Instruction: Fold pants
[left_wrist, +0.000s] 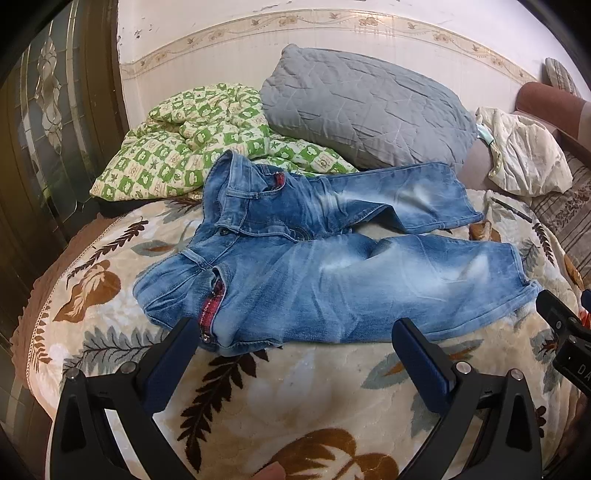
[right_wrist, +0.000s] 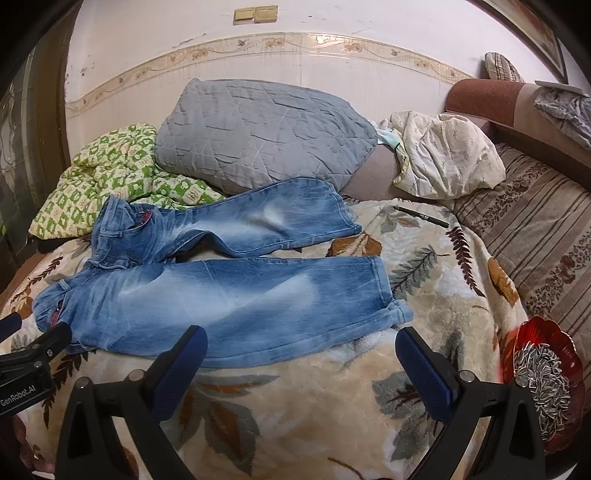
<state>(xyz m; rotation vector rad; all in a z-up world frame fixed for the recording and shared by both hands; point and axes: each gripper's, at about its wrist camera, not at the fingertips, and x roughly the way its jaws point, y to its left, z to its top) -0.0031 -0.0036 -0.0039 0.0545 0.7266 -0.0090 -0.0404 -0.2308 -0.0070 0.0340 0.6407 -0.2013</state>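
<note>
Plush bedding with a brown and grey leaf print covers the bed (left_wrist: 295, 398), and both tools hover over its near edge. Left gripper (left_wrist: 293, 334): jaws spread wide, holding nothing, dark blue ribbed pads (left_wrist: 171, 363) on black frames, tips just short of the waistband and near hem. Right gripper (right_wrist: 301, 341): likewise spread wide and empty, its tips over the lower edge of the near leg. Each tool's black body intrudes at the edge of the other's view, cut off by the frame. The pants (left_wrist: 332, 273) are faded blue denim, whitened along the thighs, lying unfolded with the waist to the left and both legs running right, splayed apart; red lining shows at the open fly and pocket. The far side of the waistband rides up onto a green-and-cream checked quilt (left_wrist: 177, 155), which hides that edge. A grey quilted pillow (right_wrist: 258, 133) lies on the quilt behind the far leg, against a white wall with a floral border strip (right_wrist: 258, 46). To the right sit a crumpled cream cloth (right_wrist: 447, 151), a black pen (right_wrist: 421, 216) on the blanket, a brown striped cushion (right_wrist: 535, 236), and a red glass dish (right_wrist: 543, 384) of what look like sunflower seeds, partly cut off. A fingertip shows at the lower edge of the left view, too little to describe.
</note>
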